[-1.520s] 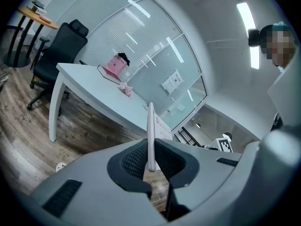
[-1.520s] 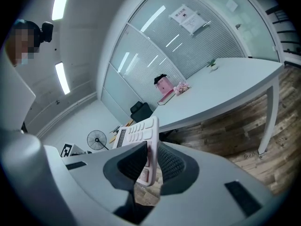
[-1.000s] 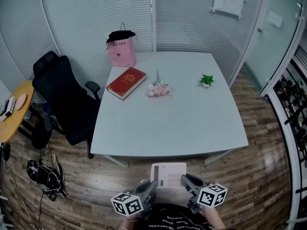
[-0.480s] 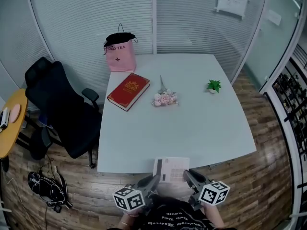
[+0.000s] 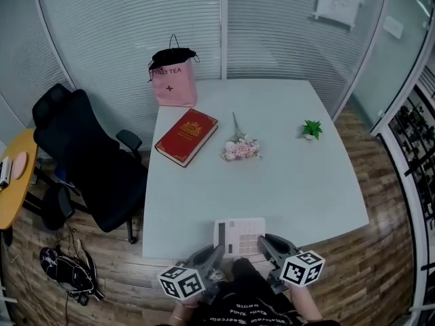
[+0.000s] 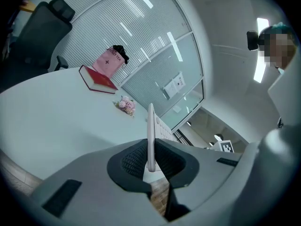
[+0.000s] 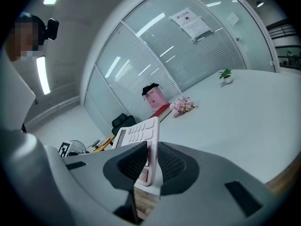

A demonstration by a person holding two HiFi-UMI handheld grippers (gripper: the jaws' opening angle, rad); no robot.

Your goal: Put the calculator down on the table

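A flat white calculator (image 5: 239,236) with pale keys hangs over the near edge of the pale table (image 5: 272,182), held from both sides. My left gripper (image 5: 216,255) is shut on its left edge, which shows edge-on (image 6: 150,140) between the dark pads in the left gripper view. My right gripper (image 5: 265,244) is shut on its right edge; in the right gripper view the keypad (image 7: 141,135) faces the camera with the near corner between the pads.
On the table lie a red book (image 5: 186,136), a small bunch of pink flowers (image 5: 240,148) and a little green potted plant (image 5: 312,129); a pink bag (image 5: 173,79) stands at the far left corner. A black office chair (image 5: 81,161) is left of the table.
Both grippers have carried the calculator forward from over the wooden floor to above the table's near edge. The table now sits closer in the head view.
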